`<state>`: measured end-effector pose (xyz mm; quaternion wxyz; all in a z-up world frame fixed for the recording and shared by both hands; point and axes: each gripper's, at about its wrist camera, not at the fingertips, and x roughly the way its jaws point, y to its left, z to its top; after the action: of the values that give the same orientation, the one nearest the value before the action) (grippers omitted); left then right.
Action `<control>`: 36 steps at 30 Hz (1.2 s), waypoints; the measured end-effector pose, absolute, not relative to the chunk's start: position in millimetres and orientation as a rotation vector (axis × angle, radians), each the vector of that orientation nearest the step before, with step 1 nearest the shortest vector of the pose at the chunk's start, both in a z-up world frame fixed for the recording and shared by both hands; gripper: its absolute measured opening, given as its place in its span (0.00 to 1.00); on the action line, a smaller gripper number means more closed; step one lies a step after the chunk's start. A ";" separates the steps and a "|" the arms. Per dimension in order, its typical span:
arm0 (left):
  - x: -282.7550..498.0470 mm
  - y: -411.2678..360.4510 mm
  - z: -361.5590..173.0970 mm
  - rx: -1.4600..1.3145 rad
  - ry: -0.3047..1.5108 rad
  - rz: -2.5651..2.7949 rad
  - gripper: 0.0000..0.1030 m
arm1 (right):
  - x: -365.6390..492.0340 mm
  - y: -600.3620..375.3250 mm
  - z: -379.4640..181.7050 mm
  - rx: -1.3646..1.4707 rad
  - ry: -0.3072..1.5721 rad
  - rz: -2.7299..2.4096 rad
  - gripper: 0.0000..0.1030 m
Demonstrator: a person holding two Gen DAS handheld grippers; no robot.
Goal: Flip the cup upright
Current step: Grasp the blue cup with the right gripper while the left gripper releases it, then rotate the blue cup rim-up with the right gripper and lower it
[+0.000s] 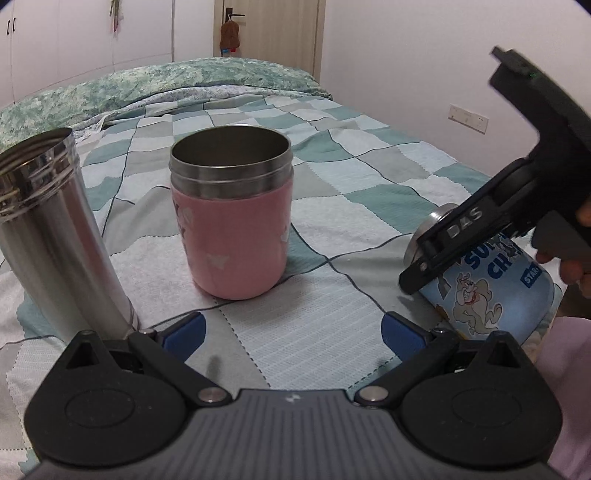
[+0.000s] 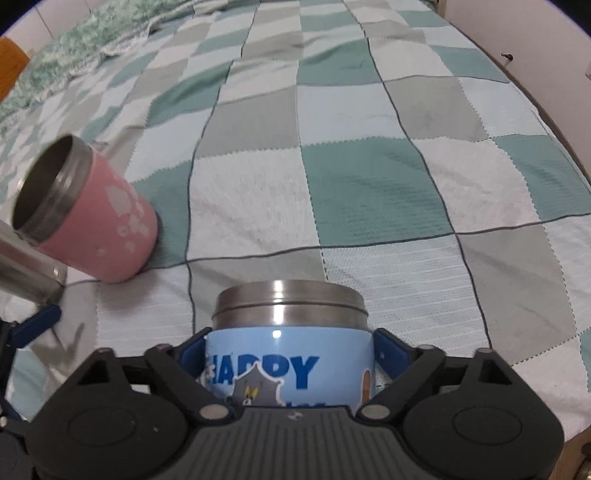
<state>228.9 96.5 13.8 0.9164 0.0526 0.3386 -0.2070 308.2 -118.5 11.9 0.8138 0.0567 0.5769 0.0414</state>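
Two cups on quilt, right gripper [image 2: 290, 349] clamping tilted blue cup [image 2: 288, 354], pink cup [image 1: 231, 214] upright

1. A bedroom in a home — the work surface is a bed [image 1: 332, 155] spread with a checked quilt [image 2: 351, 184] in teal, grey and white squares.
2. A green patterned duvet [image 1: 147, 85] lies bunched at the far end.
3. Behind it stand white wardrobe doors [image 1: 74, 37] and a room door [image 1: 266, 26] with a lever handle — something brown hangs from it.
4. A wall socket plate [image 1: 468, 118] sits on the plain wall.
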 end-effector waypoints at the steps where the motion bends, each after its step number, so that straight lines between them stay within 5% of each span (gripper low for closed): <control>1: 228.4 96.5 14.2 0.108 0.695 -0.429 1.00 | 308.8 -117.5 11.3 0.115 1.232 0.094 0.81; 25: 218.3 95.9 34.1 0.032 0.616 -0.360 1.00 | 283.0 -144.9 81.0 -0.043 0.544 0.221 0.81; 36: 241.2 89.7 26.0 0.020 0.622 -0.268 1.00 | 335.7 -135.9 39.8 -0.096 0.524 0.250 0.81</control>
<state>241.2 89.7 26.0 0.9431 0.0098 0.3051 -0.1317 335.7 -135.9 39.8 0.9570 -0.0475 0.2583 0.1230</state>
